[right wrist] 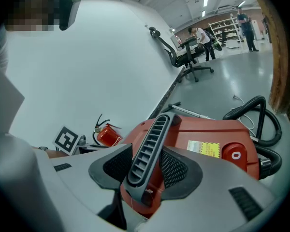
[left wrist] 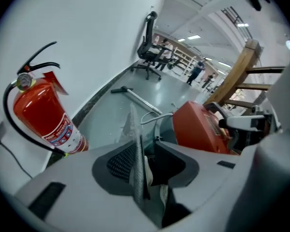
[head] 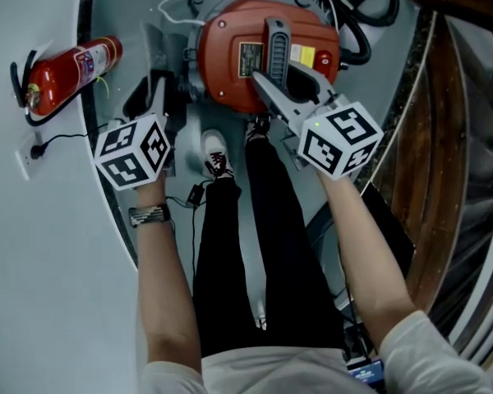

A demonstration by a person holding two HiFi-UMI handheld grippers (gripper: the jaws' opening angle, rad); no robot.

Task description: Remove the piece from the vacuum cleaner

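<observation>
The red vacuum cleaner (head: pixel 238 64) stands on the floor in front of me. Its dark ribbed handle (head: pixel 277 43) runs across the top, and my right gripper (head: pixel 271 80) is shut on that handle (right wrist: pixel 152 144), one pad on each side. My left gripper (head: pixel 158 97) is to the left of the vacuum, pointing down. A thin grey flat piece (left wrist: pixel 135 144) stands edge-on between its jaws, resting against the left pad, while the right pad stays clear of it. The left gripper (left wrist: pixel 147 166) is open.
A red fire extinguisher (head: pixel 70 72) lies by the white wall at left. The black hose (head: pixel 361 23) coils behind the vacuum. Wooden stairs (head: pixel 452 138) rise at right. The person's shoes (head: pixel 218 154) are just before the vacuum. A metal tube (left wrist: pixel 140 99) and an office chair (left wrist: pixel 147 52) are farther off.
</observation>
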